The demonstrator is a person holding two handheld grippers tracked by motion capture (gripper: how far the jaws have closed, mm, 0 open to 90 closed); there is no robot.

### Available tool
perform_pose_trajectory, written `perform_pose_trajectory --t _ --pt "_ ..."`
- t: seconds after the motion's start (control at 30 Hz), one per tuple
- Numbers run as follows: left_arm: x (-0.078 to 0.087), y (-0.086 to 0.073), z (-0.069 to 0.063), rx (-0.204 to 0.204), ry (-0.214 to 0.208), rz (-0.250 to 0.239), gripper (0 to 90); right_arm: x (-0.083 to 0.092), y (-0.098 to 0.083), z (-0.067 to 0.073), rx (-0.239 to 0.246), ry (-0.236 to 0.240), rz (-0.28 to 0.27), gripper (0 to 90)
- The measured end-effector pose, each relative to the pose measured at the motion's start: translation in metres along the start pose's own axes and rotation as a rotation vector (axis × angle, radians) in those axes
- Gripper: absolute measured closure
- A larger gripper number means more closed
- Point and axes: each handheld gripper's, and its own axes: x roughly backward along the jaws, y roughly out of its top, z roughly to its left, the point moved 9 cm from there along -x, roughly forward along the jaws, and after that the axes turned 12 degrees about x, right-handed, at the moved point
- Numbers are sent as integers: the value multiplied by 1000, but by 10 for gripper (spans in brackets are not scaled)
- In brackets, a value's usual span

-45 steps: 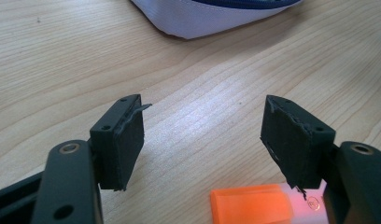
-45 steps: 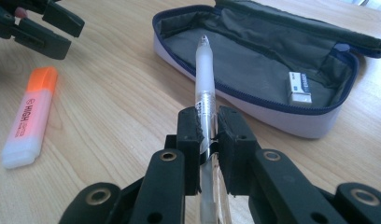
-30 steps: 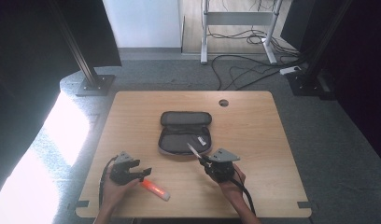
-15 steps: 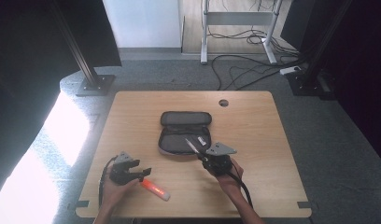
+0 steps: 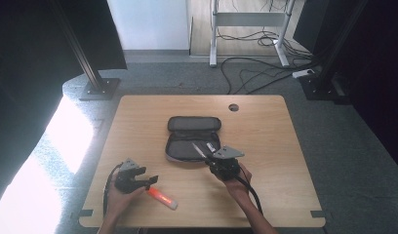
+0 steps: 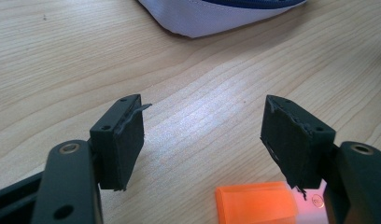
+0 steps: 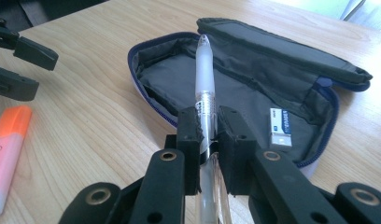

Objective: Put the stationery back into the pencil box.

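Observation:
An open grey pencil case [image 5: 193, 138] lies in the middle of the table, its lid folded back; it is also in the right gripper view [image 7: 254, 88]. My right gripper [image 7: 208, 126] is shut on a white translucent pen [image 7: 203, 79], which points out over the case's open half; from above the right gripper [image 5: 217, 162] sits at the case's near right edge and the pen [image 5: 199, 150] slants over it. A small white eraser [image 7: 281, 126] lies inside the case. My left gripper [image 6: 202, 135] stands open over bare wood, an orange highlighter [image 6: 258, 202] just beneath its right jaw; from above the left gripper [image 5: 149, 182] is beside the highlighter [image 5: 162, 197].
The wooden table [image 5: 265, 126] has a round cable hole [image 5: 233, 107] at the back right. Beyond it stand a black frame post [image 5: 94, 83] and a desk frame with loose cables [image 5: 255, 73] on the grey floor.
My right gripper has moved a little left and toward the case with the pen, whose tip now reaches over the open half. The left gripper and highlighter have not moved.

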Motion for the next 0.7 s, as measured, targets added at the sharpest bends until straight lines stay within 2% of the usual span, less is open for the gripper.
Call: perform_pose_trajectory --t 0.3,0.7 --pt "0 0 1 1 1 -2 306 -10 6 -5 10 -8 2 788" --pt "0 0 1 1 0 -1 305 -20 9 -15 -2 -18 9 788"
